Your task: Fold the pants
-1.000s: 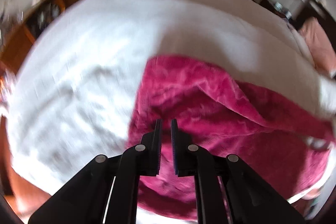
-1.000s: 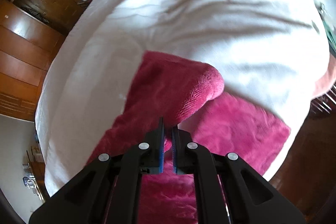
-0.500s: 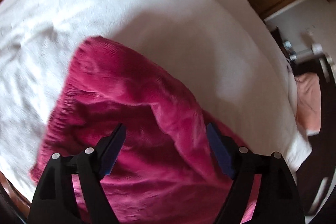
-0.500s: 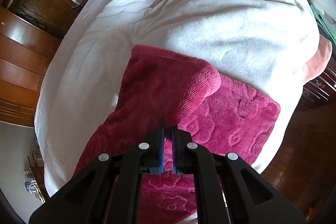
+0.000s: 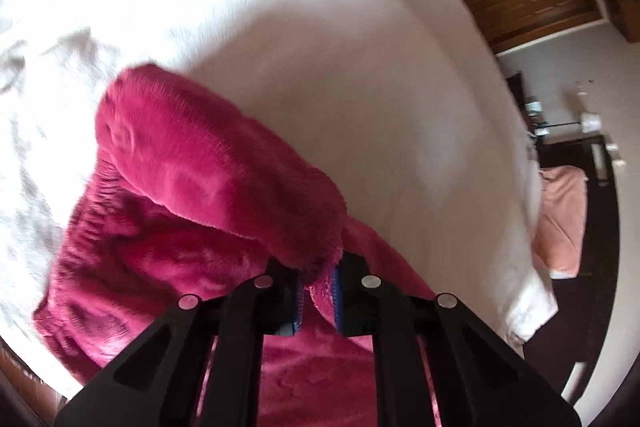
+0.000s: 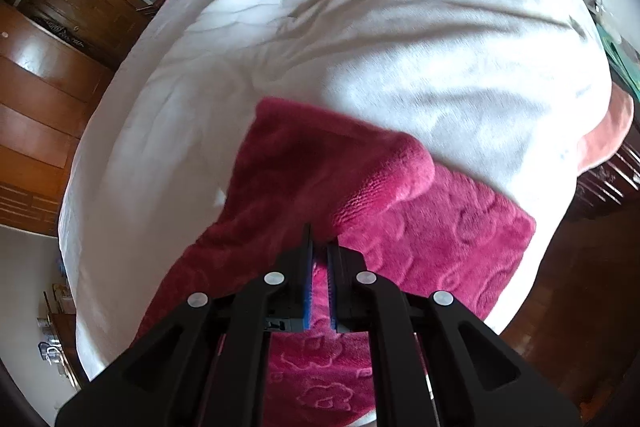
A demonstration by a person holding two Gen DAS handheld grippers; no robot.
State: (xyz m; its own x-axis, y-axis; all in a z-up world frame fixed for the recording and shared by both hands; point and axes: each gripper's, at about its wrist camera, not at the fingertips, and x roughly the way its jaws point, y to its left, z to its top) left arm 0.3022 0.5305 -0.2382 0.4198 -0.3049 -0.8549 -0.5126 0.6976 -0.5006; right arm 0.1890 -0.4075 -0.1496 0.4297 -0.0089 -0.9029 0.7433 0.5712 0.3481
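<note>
Since half a second ago the left gripper has closed from wide onto a fold of the thick, soft magenta fleece pants at the near edge of the white-covered bed, the right gripper pinching them narrowly too; such light, floppy cloth looks best held at edges

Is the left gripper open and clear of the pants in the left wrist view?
No, the left gripper has its jaws closed on a fold of the pink pants, lifted off the white bedcover.

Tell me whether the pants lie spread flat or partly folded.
Partly folded: both the left gripper and right gripper pinch the pants, lifting a doubled flap over the flat layer.
</note>
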